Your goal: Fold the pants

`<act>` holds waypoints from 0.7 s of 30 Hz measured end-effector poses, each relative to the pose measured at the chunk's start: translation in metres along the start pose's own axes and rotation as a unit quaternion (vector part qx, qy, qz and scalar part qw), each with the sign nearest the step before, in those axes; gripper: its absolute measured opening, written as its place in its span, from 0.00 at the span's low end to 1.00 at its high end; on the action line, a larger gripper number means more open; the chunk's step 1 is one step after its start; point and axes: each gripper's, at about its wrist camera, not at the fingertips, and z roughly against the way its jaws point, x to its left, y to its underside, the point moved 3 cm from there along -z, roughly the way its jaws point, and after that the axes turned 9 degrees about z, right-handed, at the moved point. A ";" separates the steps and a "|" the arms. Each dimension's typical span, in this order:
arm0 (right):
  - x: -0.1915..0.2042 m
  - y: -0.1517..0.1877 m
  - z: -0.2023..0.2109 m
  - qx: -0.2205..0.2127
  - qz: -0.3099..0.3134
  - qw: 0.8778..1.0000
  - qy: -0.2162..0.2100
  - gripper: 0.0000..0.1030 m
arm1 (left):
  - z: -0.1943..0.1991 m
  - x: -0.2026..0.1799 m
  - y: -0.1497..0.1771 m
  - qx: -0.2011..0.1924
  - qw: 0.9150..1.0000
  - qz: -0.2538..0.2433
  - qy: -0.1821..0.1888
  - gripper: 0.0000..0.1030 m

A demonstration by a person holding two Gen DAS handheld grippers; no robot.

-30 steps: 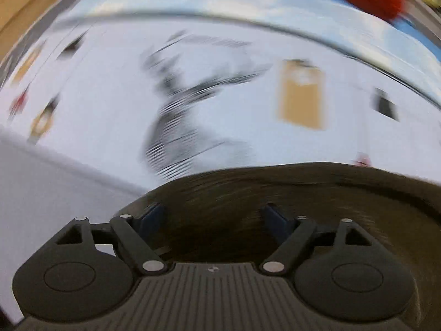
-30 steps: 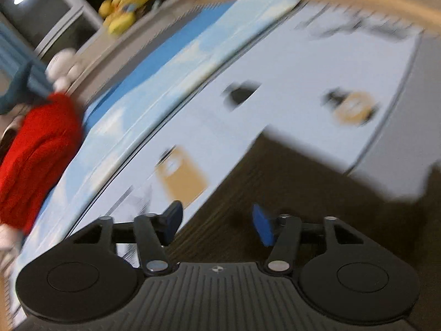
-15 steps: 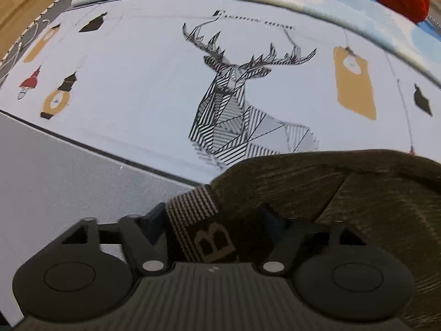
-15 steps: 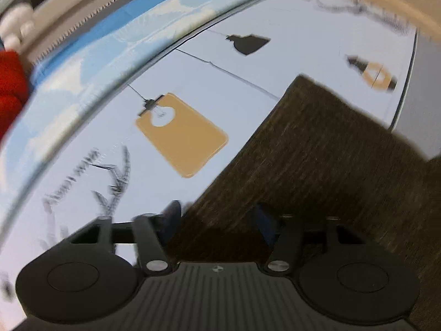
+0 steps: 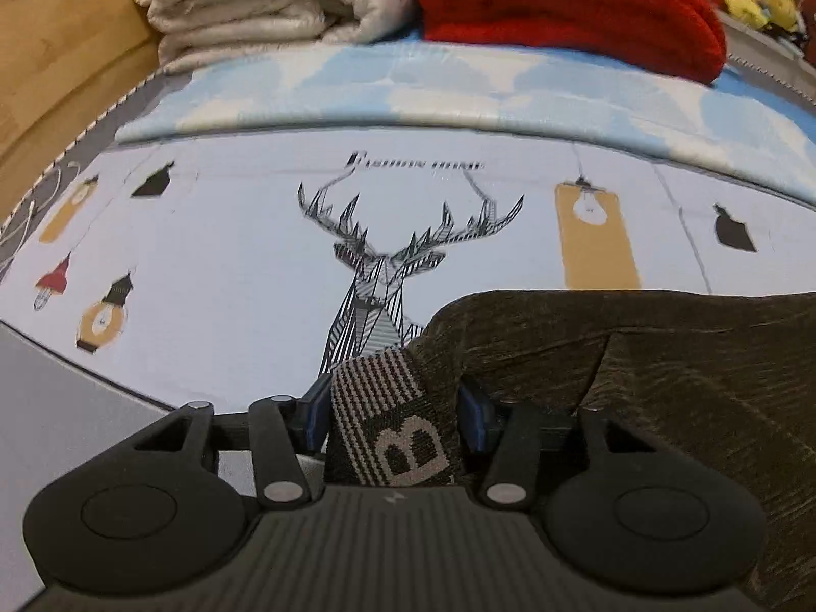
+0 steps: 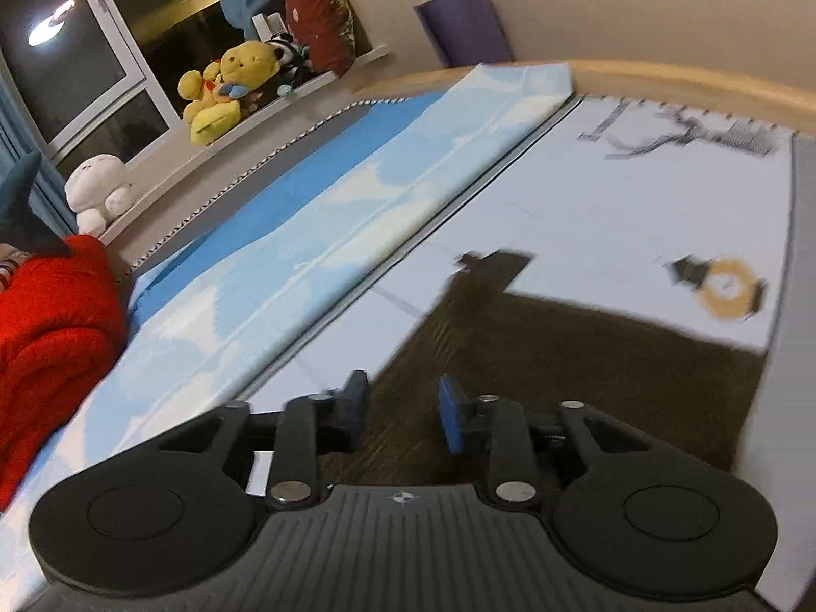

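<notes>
Closing left tongs [image 5: 392, 415] on the waistband [image 5: 392, 423] – striped elastic sitting between the pads, fingers about touching its edges, grip not confirmed. Pants [image 5: 637, 382] lying flat on the bed [image 5: 229, 255], spreading right and away from the left tongs. Opening right tongs [image 6: 400, 410] – fingers apart, hovering over the dark cloth [image 6: 586, 357], not pinching it; frame blurred. Long axis likely running sideways between the two tongs, each near one end. Judging a fold along that axis coming next – left nearer a firm hold.
</notes>
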 end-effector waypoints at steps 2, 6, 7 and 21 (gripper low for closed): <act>-0.024 0.002 0.007 -0.002 0.012 0.997 0.082 0.39 | -0.001 -0.001 -0.002 0.005 1.000 0.006 -0.002 0.59; -0.086 0.014 0.012 0.052 -0.053 0.979 0.189 0.49 | -0.005 0.005 -0.002 0.039 0.999 0.024 -0.007 0.67; -0.101 0.018 0.009 0.072 -0.079 0.978 0.181 0.48 | -0.007 0.008 0.000 0.051 0.998 0.029 -0.007 0.68; -0.147 0.024 -0.003 0.059 -0.117 0.977 0.165 0.14 | 0.002 0.024 0.022 0.101 0.992 0.053 0.051 0.68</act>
